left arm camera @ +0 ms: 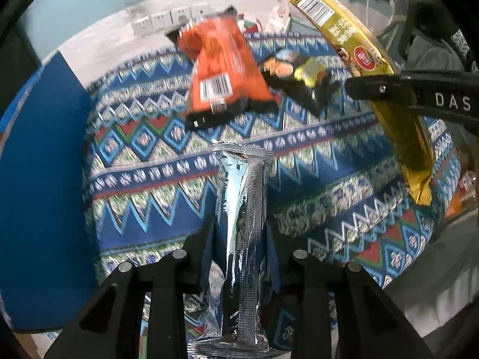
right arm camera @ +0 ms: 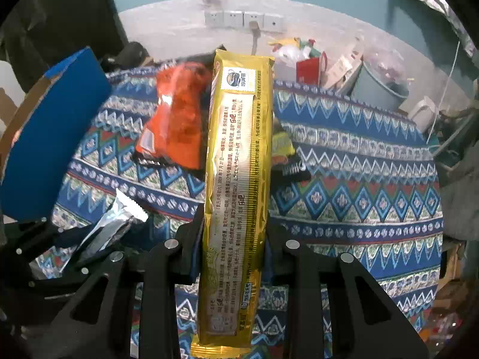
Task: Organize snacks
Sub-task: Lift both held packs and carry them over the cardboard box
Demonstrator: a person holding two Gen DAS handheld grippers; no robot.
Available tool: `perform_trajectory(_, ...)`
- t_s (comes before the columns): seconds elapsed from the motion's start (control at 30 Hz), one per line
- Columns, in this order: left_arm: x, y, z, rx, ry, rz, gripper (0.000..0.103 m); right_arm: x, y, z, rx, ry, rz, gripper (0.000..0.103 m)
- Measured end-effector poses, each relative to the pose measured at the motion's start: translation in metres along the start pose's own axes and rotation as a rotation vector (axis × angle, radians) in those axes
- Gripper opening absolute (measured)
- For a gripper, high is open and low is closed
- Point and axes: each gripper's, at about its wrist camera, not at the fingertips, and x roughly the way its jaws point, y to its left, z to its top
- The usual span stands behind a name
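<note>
Grip is set on both sides: the left gripper (left arm camera: 239, 239) has clamped its jaws on a silver foil packet (left arm camera: 242, 209), the right gripper (right arm camera: 233, 230) on a long gold biscuit packet (right arm camera: 239, 164). Lift each clear of the patterned cloth (left arm camera: 149, 179) without snagging the orange snack bag (left arm camera: 221, 71) lying there. The blue box (right arm camera: 54, 149) stands beside the cloth; its contents are hidden.

Patterned blue tablecloth (right arm camera: 359, 179) fills the centre; row of white wall sockets (right arm camera: 244, 19) at twelve o'clock; grey bucket (right arm camera: 377, 89) at two o'clock; blue box (right arm camera: 57, 137) at nine o'clock.
</note>
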Motion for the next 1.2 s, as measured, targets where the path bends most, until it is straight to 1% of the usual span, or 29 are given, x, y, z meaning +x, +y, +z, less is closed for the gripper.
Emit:
perform_trajectory(0.1, -0.013, -0.001, 0.006, 0.013, -0.049, 0.024, 0.032, -0.009, 0.003, 0.006, -0.009, -0.026, -0.001, 0.030)
perform_trajectory(0.23, -0.028, 0.006, 0.021, -0.011, -0.094, 0.033, 0.032, -0.021, 0.004, 0.015, -0.006, -0.058, 0.009, 0.030)
perform_trajectory(0.37, -0.044, 0.009, 0.030, -0.014, -0.142, 0.061, 0.032, -0.025, 0.007, 0.021, -0.013, -0.079, 0.009, 0.030)
perform_trajectory(0.6, -0.068, 0.030, 0.046, -0.069, -0.204, 0.082, 0.032, -0.034, 0.012, 0.030, -0.025, -0.108, 0.008, 0.030)
perform_trajectory(0.73, -0.082, 0.042, 0.055, -0.090, -0.245, 0.105, 0.032, -0.040, 0.014, 0.035, -0.021, -0.127, 0.033, 0.030)
perform_trajectory(0.83, -0.090, 0.051, 0.059, -0.113, -0.262, 0.119, 0.032, -0.046, 0.018, 0.040, -0.023, -0.144, 0.046, 0.030)
perform_trajectory(0.97, -0.096, 0.063, 0.061, -0.151, -0.268, 0.106, 0.032, -0.052, 0.025, 0.048, -0.030, -0.160, 0.067, 0.030)
perform_trajectory(1.2, -0.108, 0.083, 0.059, -0.192, -0.293, 0.119, 0.032, -0.056, 0.045, 0.060, -0.052, -0.171, 0.105, 0.030)
